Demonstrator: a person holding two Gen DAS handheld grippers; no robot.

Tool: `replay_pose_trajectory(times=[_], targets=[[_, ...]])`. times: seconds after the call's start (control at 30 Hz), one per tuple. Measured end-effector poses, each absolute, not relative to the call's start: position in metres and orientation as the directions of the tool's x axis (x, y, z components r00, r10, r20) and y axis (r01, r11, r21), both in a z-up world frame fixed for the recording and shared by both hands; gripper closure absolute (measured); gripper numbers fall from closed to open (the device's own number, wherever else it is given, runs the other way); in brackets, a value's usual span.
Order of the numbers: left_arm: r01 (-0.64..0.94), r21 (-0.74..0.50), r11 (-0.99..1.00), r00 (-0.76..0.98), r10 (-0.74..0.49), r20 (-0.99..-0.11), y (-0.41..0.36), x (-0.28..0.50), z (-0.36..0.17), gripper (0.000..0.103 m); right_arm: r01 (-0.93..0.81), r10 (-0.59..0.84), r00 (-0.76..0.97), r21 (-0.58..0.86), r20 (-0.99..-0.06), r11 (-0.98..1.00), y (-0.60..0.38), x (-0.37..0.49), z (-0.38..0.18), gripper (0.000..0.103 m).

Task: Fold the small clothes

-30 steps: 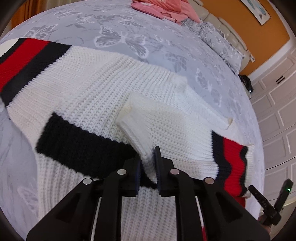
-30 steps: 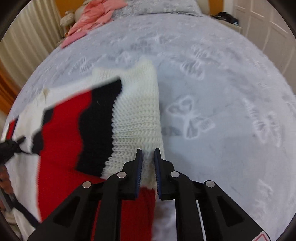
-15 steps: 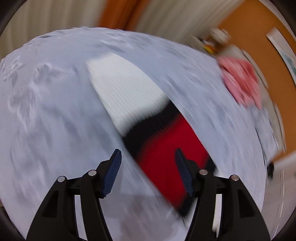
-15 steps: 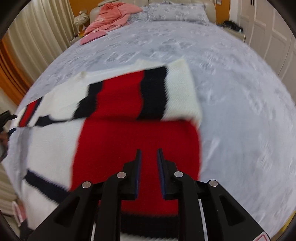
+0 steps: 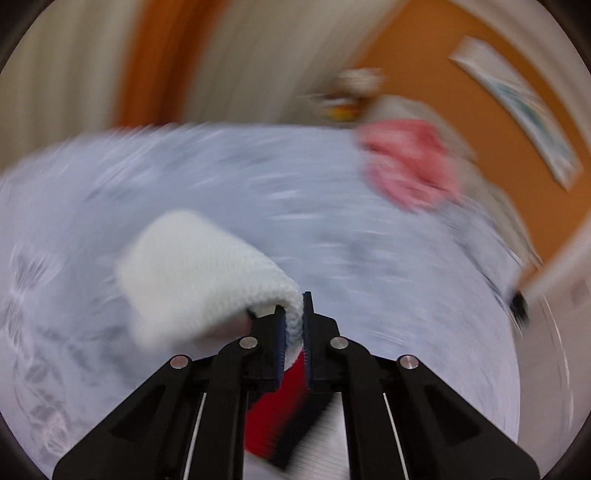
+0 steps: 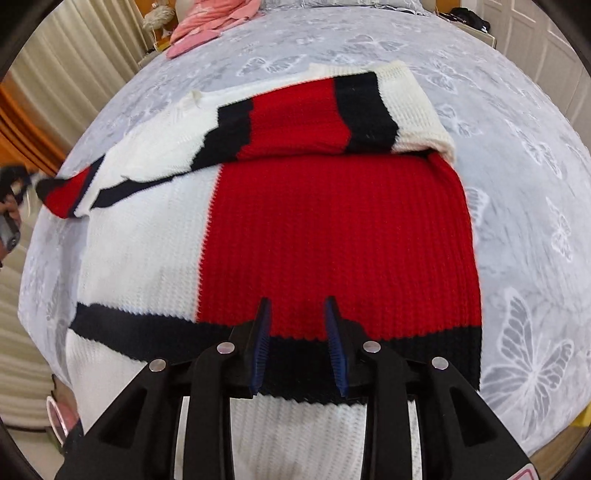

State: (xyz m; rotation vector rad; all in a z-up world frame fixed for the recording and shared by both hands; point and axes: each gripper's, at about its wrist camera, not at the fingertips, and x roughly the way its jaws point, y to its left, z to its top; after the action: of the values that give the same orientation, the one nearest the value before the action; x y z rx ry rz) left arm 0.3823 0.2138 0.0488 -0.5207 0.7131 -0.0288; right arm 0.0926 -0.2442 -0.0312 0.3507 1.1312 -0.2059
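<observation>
A red, white and black ribbed knit sweater [image 6: 332,240] lies spread on the bed [image 6: 524,229], which is covered by a pale grey spread printed with butterflies. One striped sleeve [image 6: 325,114] is folded across the sweater's upper part, its white cuff reaching toward the bed's right side. The right gripper [image 6: 298,343] hovers over the lower part of the red panel, near the black band; its jaws stand partly apart and are opening, with nothing pinched between them. The left gripper [image 5: 294,332] is clamped on the knit of the other sleeve just behind its white cuff [image 5: 192,273], which hangs lifted off the bed; the left wrist view is heavily blurred. The sleeve's red and black stripes show below the jaws. A pink garment [image 6: 210,22] lies near the far edge of the bed.
</observation>
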Motion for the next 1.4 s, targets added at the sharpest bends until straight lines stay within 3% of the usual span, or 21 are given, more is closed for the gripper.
replay_pose_trajectory(times=[0.17,0.27,0.33,0.37,0.4,0.47,0.5,0.53,0.57,0.63,0.73,0.87,1.03,1.07,1.13,1.2,1.3,1.4], targets=[[0.185,-0.563,0.806,0.663,-0.525,-0.534,0.062,0.336,0.089,0.096,0.359,0.035,0.460,0.222,-0.887,0.907,-0.254,0.089,-0.021,0.073],[0.253,-0.582,0.773,0.536,-0.613,-0.581,-0.019,0.312,0.060,0.092,0.379,0.032,0.474,0.237,-0.880,0.895,-0.272,0.081,-0.016,0.065],[0.252,-0.577,0.777,0.419,-0.624,-0.659,-0.070,0.293,0.017,0.074,0.389,0.018,0.480,0.231,-0.877,0.892,-0.286,0.076,-0.014,0.064],[0.230,-0.559,0.797,0.384,-0.601,-0.700,-0.085,0.285,-0.002,0.058,0.394,0.000,0.481,0.217,-0.877,0.893,-0.292,0.074,-0.013,0.064],[0.193,-0.546,0.815,0.359,-0.577,-0.734,-0.095,0.275,-0.022,0.051,0.399,-0.022,0.485,0.199,-0.874,0.895,-0.300,0.072,-0.009,0.064],[0.139,-0.598,0.790,0.324,-0.607,-0.726,-0.091,0.257,-0.046,0.049,0.392,-0.024,0.506,0.205,-0.862,0.897,-0.312,0.074,-0.001,0.063],[0.116,-0.622,0.775,0.319,-0.622,-0.715,-0.088,0.251,-0.051,0.041,0.384,-0.010,0.518,0.222,-0.855,0.896,-0.319,0.079,0.003,0.061],[0.074,-0.630,0.773,0.328,-0.616,-0.717,-0.075,0.246,-0.054,0.038,0.368,0.016,0.526,0.245,-0.850,0.897,-0.323,0.086,0.005,0.053],[0.042,-0.636,0.770,0.354,-0.607,-0.712,-0.058,0.243,-0.054,0.036,0.348,0.049,0.534,0.272,-0.844,0.897,-0.326,0.096,0.006,0.051],[-0.003,-0.644,0.765,0.416,-0.584,-0.697,-0.029,0.242,-0.051,0.033,0.316,0.116,0.545,0.332,-0.831,0.889,-0.330,0.123,0.006,0.051],[-0.094,-0.671,0.735,0.506,-0.545,-0.668,0.015,0.253,-0.043,0.021,0.300,0.145,0.549,0.355,-0.823,0.885,-0.323,0.171,0.008,0.051],[-0.233,-0.692,0.683,0.541,-0.500,-0.676,0.062,0.286,-0.048,0.021,0.283,0.113,0.562,0.318,-0.820,0.905,-0.289,0.229,0.018,0.040],[-0.306,-0.682,0.664,0.539,-0.469,-0.699,0.081,0.302,-0.061,0.021,0.274,-0.045,0.462,0.095,-0.886,0.957,-0.240,0.305,-0.002,0.040],[-0.308,-0.683,0.662,0.536,-0.473,-0.700,0.082,0.305,-0.064,0.021,0.261,-0.060,0.445,0.065,-0.893,0.963,-0.236,0.312,-0.009,0.057],[-0.304,-0.683,0.664,0.527,-0.480,-0.701,0.080,0.302,-0.066,0.021,0.248,-0.009,0.419,0.105,-0.908,0.963,-0.240,0.321,-0.022,0.100],[-0.294,-0.697,0.654,0.527,-0.497,-0.689,0.077,0.298,-0.066,0.021,0.299,0.043,0.519,0.229,-0.854,0.926,-0.266,0.301,-0.005,0.103],[-0.288,-0.712,0.640,0.526,-0.516,-0.676,0.078,0.297,-0.067,0.021,0.365,0.008,0.623,0.299,-0.783,0.882,-0.304,0.252,0.019,0.103],[-0.288,-0.709,0.643,0.510,-0.524,-0.682,0.071,0.294,-0.071,0.021,0.429,0.028,0.545,0.307,-0.838,0.849,-0.337,0.219,-0.020,0.103]])
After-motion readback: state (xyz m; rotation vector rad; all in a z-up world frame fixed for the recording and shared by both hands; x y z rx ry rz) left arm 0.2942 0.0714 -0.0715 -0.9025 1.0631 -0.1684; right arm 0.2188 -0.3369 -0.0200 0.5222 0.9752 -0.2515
